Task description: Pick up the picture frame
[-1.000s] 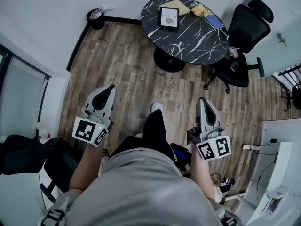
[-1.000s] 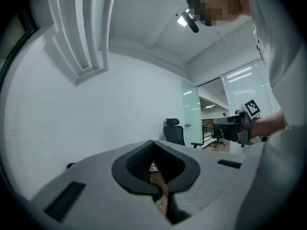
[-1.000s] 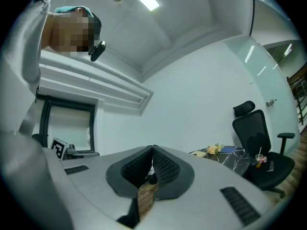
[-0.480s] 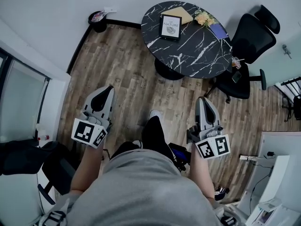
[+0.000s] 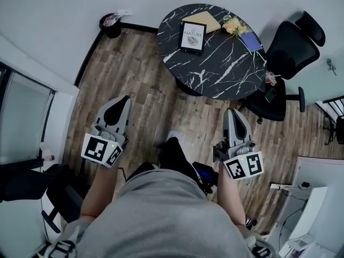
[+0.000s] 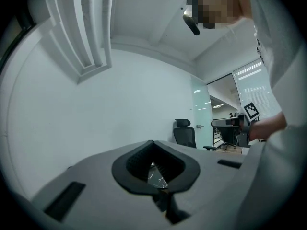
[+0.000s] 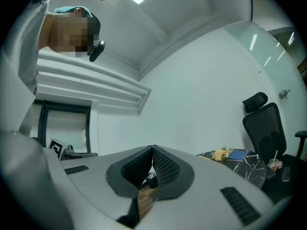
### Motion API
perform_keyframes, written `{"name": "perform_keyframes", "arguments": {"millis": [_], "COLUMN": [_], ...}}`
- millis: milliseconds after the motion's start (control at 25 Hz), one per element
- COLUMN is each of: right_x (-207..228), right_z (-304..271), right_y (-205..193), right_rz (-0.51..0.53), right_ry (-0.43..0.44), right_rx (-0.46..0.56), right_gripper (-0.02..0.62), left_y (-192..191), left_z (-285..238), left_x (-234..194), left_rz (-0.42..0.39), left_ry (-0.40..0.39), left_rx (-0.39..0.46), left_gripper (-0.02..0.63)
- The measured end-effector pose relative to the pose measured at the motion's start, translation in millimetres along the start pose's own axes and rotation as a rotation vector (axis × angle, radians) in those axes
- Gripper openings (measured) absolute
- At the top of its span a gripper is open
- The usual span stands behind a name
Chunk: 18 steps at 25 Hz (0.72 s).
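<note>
Head view, with both gripper views. The one landmark is the round black marble table (image 5: pixel 215 63). To the left of the table, against the wall, stands a small black bin (image 5: pixel 110 23) holding light litter that we cannot identify. Just off the table's right edge a cup with a straw (image 5: pixel 270 78) shows a brownish fill and rests on the seat of the black office chair (image 5: pixel 287 52).

The picture frame (image 5: pixel 192 35) is on the table's far left part, its corner touching a tan envelope (image 5: pixel 205 20). The flowers (image 5: pixel 233 24) and a blue notebook (image 5: pixel 250 39) are on the table's far right part.

Only the head view shows the frame and the bin. The right gripper view gives the flowers (image 7: pixel 221 154), notebook (image 7: pixel 238 153), cup (image 7: pixel 274 165) and chair (image 7: pixel 268 128), while the frame is hidden behind its jaws. The left gripper view gives only a sliver of marble through its pads and the right gripper's marker cube (image 6: pixel 251 110).

We read the left gripper (image 5: pixel 124 99) (image 6: pixel 152 142) as closed, its tips meeting with nothing held. The right gripper (image 5: pixel 232 112) (image 7: pixel 153 147) is likewise closed and empty. Both are well short of the table's near edge.

Against the frame one second earlier, the table lies nearer to both grippers in the head view, and the frame sits lower in the picture
</note>
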State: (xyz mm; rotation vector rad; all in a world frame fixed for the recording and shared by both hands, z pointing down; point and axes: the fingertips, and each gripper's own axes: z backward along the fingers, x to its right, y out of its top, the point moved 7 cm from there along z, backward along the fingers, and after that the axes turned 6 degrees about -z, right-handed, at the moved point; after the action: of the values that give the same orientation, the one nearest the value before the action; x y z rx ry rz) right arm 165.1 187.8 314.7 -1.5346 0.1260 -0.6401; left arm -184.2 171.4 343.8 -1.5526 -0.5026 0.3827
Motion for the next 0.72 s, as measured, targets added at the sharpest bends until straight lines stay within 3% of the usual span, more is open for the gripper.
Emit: {"name": "perform_keyframes", "arguments": {"millis": [320, 720], "right_x": [37.5, 84.7], "right_z": [-25.0, -65.4], "right_y": [11.4, 29.6], "right_rz": [-0.082, -0.064], "right_ry": [0.035, 0.073], "right_rx": [0.008, 0.0], "right_gripper": [0.026, 0.026], "left_y": [4.0, 9.7], "left_z": [-41.3, -76.2], "left_x": [1.2, -2.1], "left_rz": [0.004, -0.007], "left_ry": [0.01, 0.063], "left_rx": [0.001, 0.005], "left_gripper": [0.006, 0.007]}}
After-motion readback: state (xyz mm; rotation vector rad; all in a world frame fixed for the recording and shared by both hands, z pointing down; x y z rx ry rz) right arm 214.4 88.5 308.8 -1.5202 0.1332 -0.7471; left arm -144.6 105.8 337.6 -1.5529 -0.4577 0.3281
